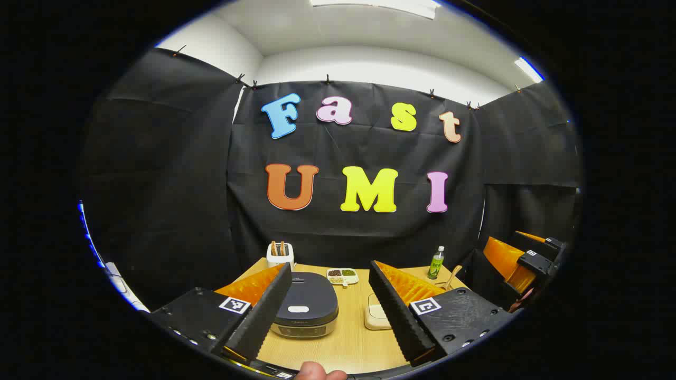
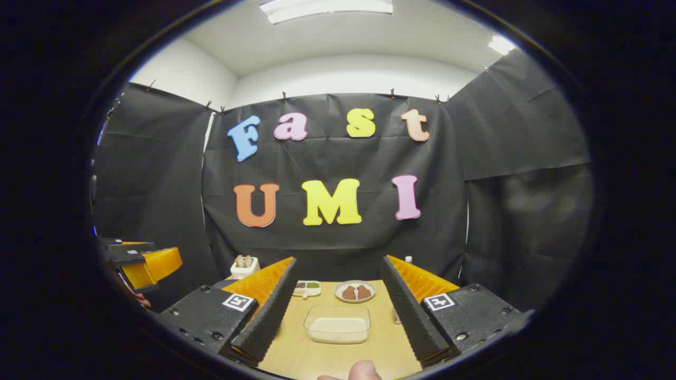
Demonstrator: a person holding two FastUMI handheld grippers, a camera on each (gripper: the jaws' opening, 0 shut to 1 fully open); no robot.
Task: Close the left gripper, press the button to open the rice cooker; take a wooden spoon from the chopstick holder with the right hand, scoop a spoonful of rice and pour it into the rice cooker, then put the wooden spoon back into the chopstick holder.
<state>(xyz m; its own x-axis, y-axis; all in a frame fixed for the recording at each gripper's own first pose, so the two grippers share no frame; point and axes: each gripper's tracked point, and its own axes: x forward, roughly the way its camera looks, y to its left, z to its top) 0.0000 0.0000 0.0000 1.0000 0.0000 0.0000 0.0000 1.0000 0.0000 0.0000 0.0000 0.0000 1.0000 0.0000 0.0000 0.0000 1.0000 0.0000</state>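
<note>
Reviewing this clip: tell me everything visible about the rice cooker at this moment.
The rice cooker is a low, rounded unit with a dark, smooth lid and a lighter silvery band around its base. A small white oval patch sits near the lid's front, probably the release button. The lid is shut. It stands upright on the wooden table, seen between the open left tongs, which do not touch it. A white chopstick holder stands behind it, apart.

wooden table [image 1: 343,345] carries rice cooker [image 1: 306,309], chopstick holder [image 1: 280,256], rice container [image 2: 338,323], bottle [image 1: 435,263].
</note>
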